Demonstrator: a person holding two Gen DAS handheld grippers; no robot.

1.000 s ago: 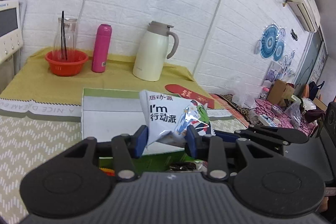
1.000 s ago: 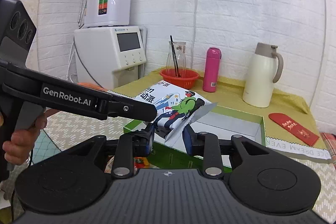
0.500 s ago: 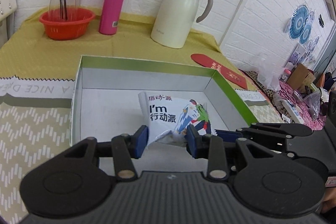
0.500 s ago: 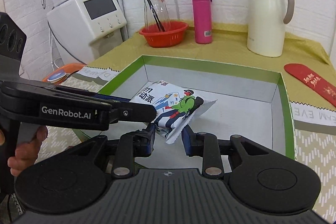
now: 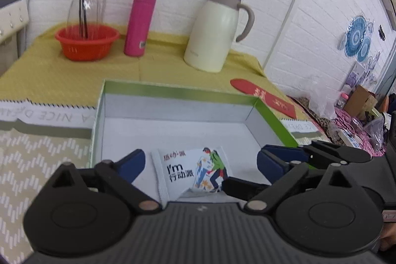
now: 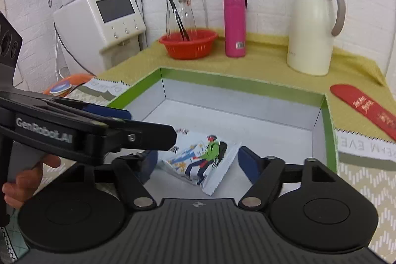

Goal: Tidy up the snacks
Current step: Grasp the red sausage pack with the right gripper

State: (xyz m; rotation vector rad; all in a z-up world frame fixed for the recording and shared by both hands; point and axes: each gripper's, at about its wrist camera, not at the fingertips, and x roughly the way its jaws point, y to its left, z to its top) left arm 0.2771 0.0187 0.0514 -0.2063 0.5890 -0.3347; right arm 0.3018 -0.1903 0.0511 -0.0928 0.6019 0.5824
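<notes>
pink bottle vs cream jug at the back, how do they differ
The pink bottle is a slim, straight cylinder; the cream jug is wider and taller, tapering upward. The jug has a grey-brown lid, spout and side handle; the bottle shows neither spout nor handle. The bottle stands beside the red basket, the jug further right. Both stand upright on the yellow cloth by the wall.
</notes>
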